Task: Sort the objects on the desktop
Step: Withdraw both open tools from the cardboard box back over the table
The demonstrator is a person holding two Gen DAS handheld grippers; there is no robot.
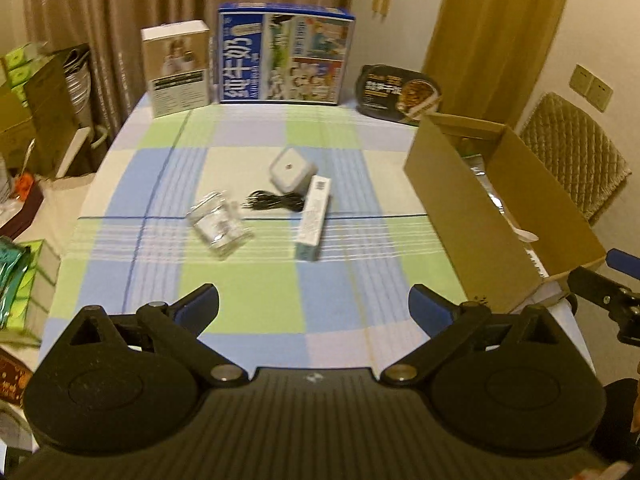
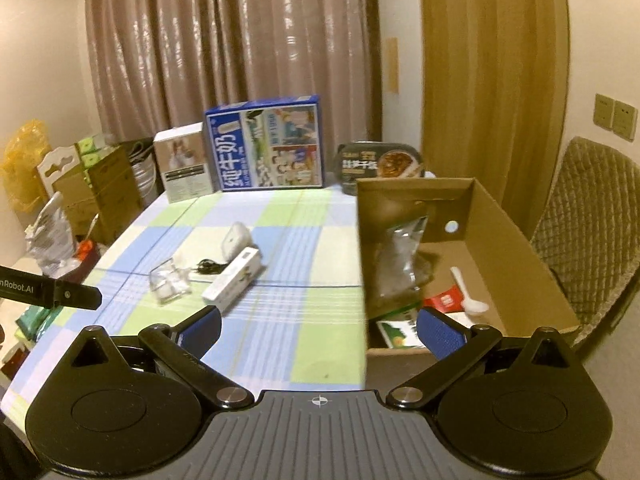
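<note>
On the checked tablecloth lie a clear plastic case, a coiled black cable, a white square charger and a long white carton. My left gripper hovers open over the near part of the table, well short of them, with nothing between its fingers. My right gripper is open and empty too, straddling the near wall of the cardboard box. Inside the box are a foil pouch, a white spoon and small packets. The same loose items show in the right wrist view: case, cable, charger, carton.
Along the table's far edge stand a blue milk carton box, a small white box and a black meal tray. A quilted chair sits right of the cardboard box. Boxes and bags crowd the floor at left.
</note>
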